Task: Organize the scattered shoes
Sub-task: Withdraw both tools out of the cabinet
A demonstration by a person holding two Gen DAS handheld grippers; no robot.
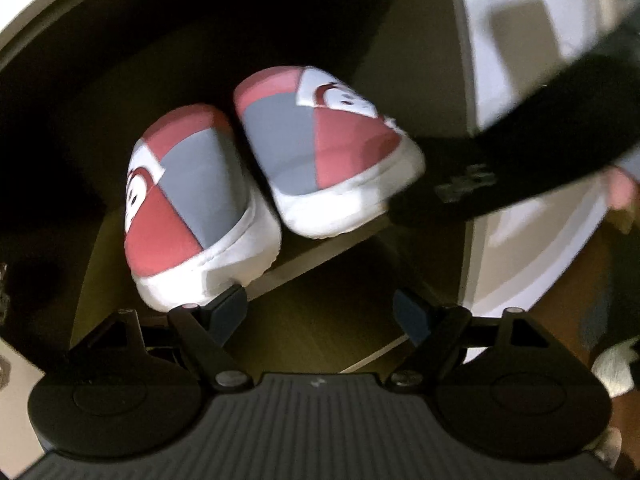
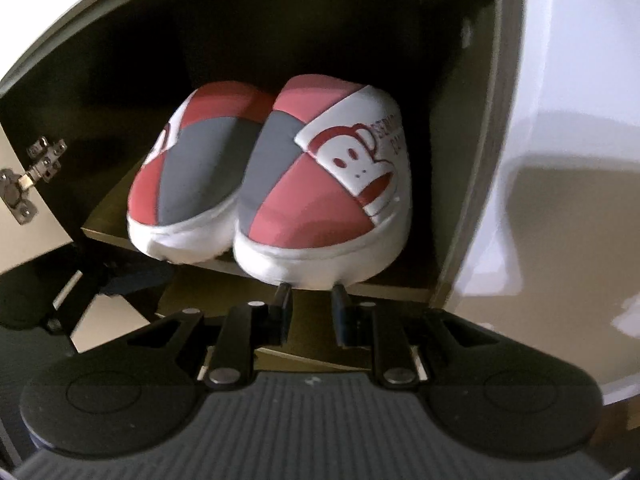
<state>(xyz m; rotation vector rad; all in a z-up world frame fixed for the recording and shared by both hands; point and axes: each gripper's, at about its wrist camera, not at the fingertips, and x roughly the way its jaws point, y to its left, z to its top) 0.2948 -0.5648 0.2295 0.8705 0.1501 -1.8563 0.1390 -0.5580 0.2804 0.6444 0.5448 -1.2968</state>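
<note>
Two red, grey and white slippers with a monkey-face print sit side by side on a cabinet shelf [image 2: 224, 266], toes toward me. In the left wrist view the left slipper [image 1: 188, 208] is just beyond my open, empty left gripper [image 1: 320, 312], and the right slipper [image 1: 320, 148] is tilted, with the right tool [image 1: 520, 160] at its side. In the right wrist view my right gripper [image 2: 310, 304] has its jaws narrowly apart at the sole edge of the right slipper [image 2: 328, 200]; the grip itself is hidden. The left slipper [image 2: 188, 184] touches it.
An open white cabinet door [image 2: 560, 160] stands at the right. A metal hinge [image 2: 28, 176] sits on the left cabinet wall. The lower compartment [image 1: 320, 332] opens below the shelf. The back of the cabinet is dark.
</note>
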